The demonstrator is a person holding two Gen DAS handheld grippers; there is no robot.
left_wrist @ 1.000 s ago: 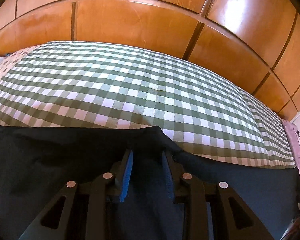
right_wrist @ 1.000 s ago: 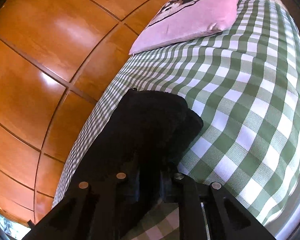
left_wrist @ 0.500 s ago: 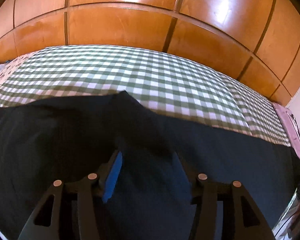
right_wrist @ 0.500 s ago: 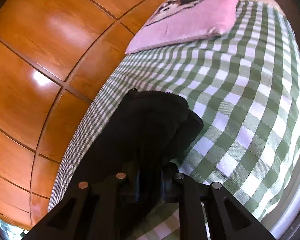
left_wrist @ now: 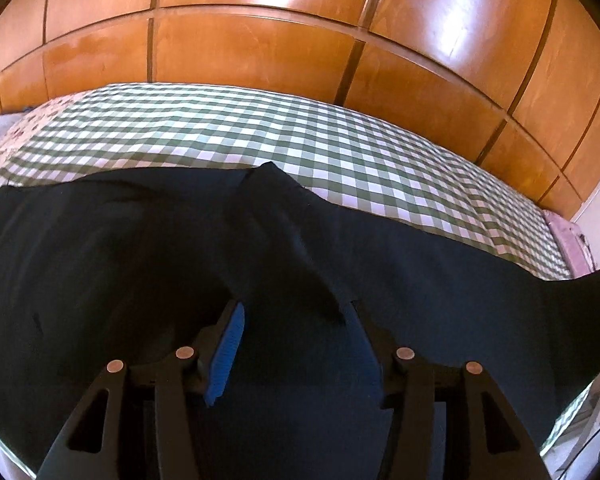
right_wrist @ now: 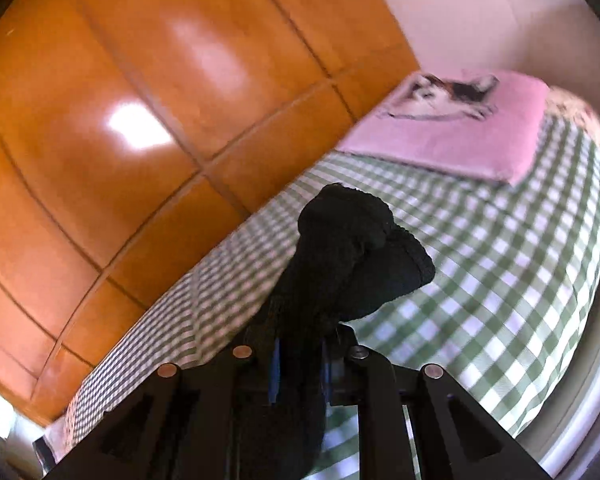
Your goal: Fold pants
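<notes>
**Carry the hem across, keep the pinch**

Your right gripper (right_wrist: 298,360) is pinching the pants (left_wrist: 148,264) hem, lifted off the bed (left_wrist: 300,136). Carry it level across to the waist. Your left gripper (left_wrist: 296,332), jaws spread above the flat cloth, holds nothing; keep it clear.

The pants (left_wrist: 140,264) are dark, near-black fabric spread wide and mostly flat across the near part of a green-and-white checked bedspread (left_wrist: 260,136), with a raised fold peaking at the far edge near the middle. In the right wrist view one bunched end (right_wrist: 352,256) is lifted clear of the bedspread, its ribbed edge rolled over
</notes>
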